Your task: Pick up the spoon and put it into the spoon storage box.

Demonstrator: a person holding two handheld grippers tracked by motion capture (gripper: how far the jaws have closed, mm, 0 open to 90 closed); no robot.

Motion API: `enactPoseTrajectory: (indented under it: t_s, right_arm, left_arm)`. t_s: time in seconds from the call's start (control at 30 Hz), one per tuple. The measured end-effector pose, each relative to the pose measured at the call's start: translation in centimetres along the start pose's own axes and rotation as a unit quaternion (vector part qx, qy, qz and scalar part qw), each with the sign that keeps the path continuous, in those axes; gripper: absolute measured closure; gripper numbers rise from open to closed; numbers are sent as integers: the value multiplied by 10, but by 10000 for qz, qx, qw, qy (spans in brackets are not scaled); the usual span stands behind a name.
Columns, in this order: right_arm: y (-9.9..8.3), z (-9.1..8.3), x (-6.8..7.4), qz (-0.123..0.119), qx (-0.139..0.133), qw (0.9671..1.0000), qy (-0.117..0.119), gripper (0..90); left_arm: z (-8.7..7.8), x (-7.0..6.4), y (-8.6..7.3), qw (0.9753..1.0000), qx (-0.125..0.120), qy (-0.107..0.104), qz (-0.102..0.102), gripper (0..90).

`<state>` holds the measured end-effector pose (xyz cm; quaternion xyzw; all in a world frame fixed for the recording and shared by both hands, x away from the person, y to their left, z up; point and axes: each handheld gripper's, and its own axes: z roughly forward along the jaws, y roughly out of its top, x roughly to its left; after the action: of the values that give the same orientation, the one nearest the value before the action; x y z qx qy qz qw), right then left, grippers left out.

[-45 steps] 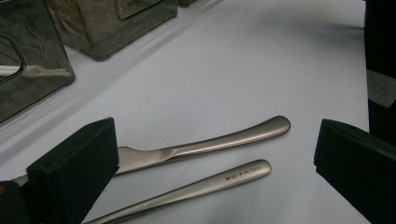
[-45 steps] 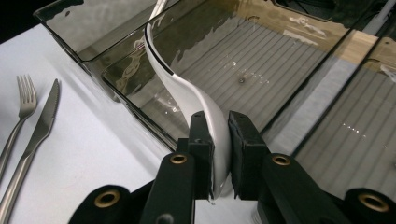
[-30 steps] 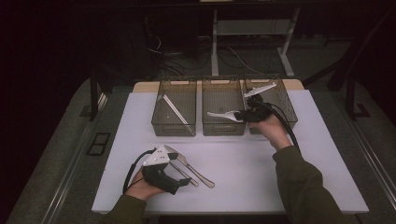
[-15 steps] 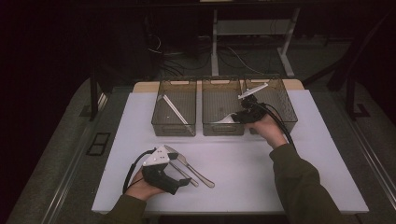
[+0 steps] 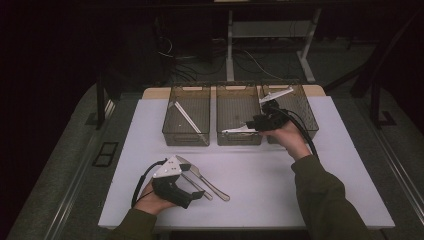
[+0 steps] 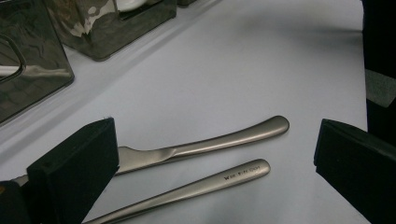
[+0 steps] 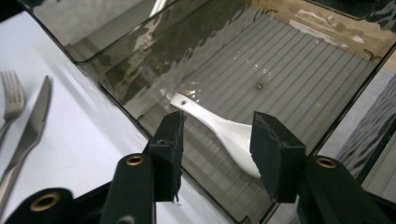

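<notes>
White spoon (image 7: 219, 128) lies in the middle bin (image 5: 239, 120), bowl end near the front wall; in the right gripper view your right gripper (image 7: 218, 142) hangs just above it, jaws parted with nothing between, looks like a drop-off for sorting. Left gripper (image 6: 210, 154) sits wide open on the table (image 5: 260, 175) straddling the knife (image 6: 205, 142) and fork handle (image 6: 196, 186), likely staged for the next pick.

Dim room; white table (image 5: 350, 165) on grey floor (image 5: 60, 165), cables (image 5: 200, 60) behind
</notes>
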<state>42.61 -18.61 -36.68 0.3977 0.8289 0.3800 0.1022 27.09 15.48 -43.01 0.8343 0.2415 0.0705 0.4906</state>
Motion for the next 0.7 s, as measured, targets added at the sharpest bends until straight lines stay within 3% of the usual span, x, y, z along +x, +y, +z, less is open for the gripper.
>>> enactPoseTrajectory:
  t_s: [0.33, 0.7]
  right_arm:
    - [-12, -24, 2, 80, -303, 9994, 169, 438]
    - [-43, -50, 0, 81, -547, 9983, 194, 403]
  left_arm:
    - [0, 0, 0, 10000, 27, -1, 13, 0]
    - [1, 0, 0, 10000, 44, 1, 14, 0]
